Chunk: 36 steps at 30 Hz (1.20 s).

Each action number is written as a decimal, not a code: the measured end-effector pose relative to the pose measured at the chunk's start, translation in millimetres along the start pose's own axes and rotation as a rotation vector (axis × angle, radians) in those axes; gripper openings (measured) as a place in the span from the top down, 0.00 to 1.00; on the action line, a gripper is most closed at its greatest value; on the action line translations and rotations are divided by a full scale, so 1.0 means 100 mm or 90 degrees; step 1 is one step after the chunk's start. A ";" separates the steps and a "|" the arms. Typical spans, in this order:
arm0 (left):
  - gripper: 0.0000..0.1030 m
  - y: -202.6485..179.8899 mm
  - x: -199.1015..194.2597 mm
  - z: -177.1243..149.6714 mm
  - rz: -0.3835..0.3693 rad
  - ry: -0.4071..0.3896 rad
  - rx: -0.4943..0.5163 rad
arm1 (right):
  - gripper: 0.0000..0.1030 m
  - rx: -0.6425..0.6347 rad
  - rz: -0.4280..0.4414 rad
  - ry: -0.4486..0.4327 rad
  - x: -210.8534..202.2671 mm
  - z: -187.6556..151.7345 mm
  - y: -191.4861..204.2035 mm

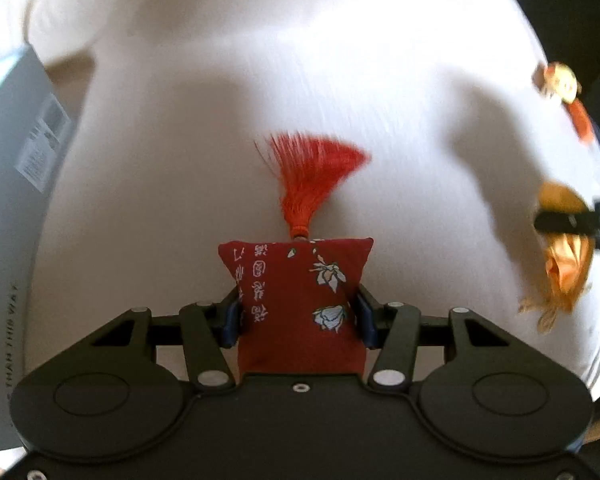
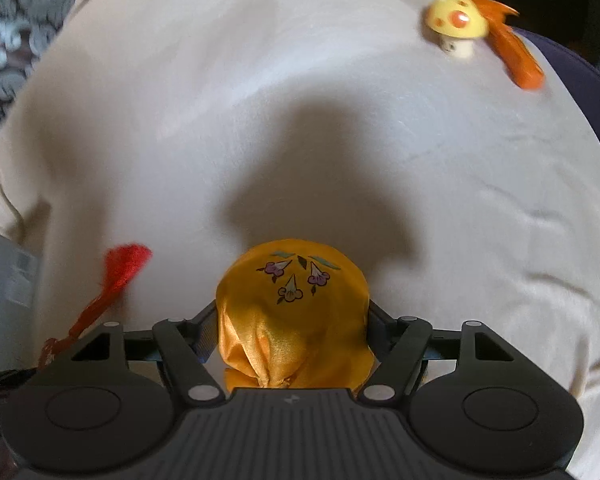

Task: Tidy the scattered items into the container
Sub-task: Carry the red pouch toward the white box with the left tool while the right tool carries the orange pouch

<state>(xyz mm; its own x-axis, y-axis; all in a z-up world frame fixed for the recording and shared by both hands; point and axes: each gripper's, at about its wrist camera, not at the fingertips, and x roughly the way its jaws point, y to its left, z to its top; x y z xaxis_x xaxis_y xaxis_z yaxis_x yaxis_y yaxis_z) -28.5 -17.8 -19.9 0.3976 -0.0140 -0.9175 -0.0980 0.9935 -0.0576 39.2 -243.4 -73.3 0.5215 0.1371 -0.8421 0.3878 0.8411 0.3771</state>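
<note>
Both my claws clamped on sachets above the cream cloth.

Left wrist: my left gripper (image 1: 299,312) pinches the red sachet (image 1: 300,304), tassel (image 1: 312,176) pointing away over the cloth (image 1: 260,80); grey box (image 1: 16,160) at left edge. Right wrist: my right gripper (image 2: 292,328) squeezes the yellow satin pouch (image 2: 292,304); mushroom toy (image 2: 458,22) and orange piece (image 2: 514,56) lie far right near the cloth edge.
</note>
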 end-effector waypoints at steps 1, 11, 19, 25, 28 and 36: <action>0.50 0.04 -0.03 0.01 -0.007 -0.009 -0.012 | 0.30 0.004 0.001 -0.003 -0.06 -0.02 -0.02; 0.49 0.00 0.19 -0.10 0.035 0.063 -0.008 | 0.16 -0.082 -0.099 0.041 0.17 -0.27 0.16; 0.49 -0.06 0.25 -0.13 0.048 0.089 0.014 | 0.11 -0.162 -0.172 0.015 0.27 -0.47 0.31; 0.50 -0.11 0.30 -0.16 0.049 0.115 0.037 | 0.35 -0.190 -0.178 0.011 0.25 -0.44 0.33; 0.50 -0.10 0.20 -0.14 0.025 0.091 0.029 | 0.36 -0.163 -0.140 0.005 0.15 -0.42 0.33; 0.50 0.17 -0.36 0.04 -0.028 0.003 -0.036 | 0.36 -0.090 -0.017 -0.026 -0.17 -0.23 0.49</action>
<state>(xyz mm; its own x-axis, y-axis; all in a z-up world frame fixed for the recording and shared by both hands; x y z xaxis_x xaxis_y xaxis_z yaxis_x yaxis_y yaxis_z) -40.7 -0.3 13.9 0.3985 -0.0580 -0.9153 -0.1319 0.9840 -0.1197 31.9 -192.1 -49.8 0.5445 0.0953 -0.8334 0.2916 0.9100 0.2946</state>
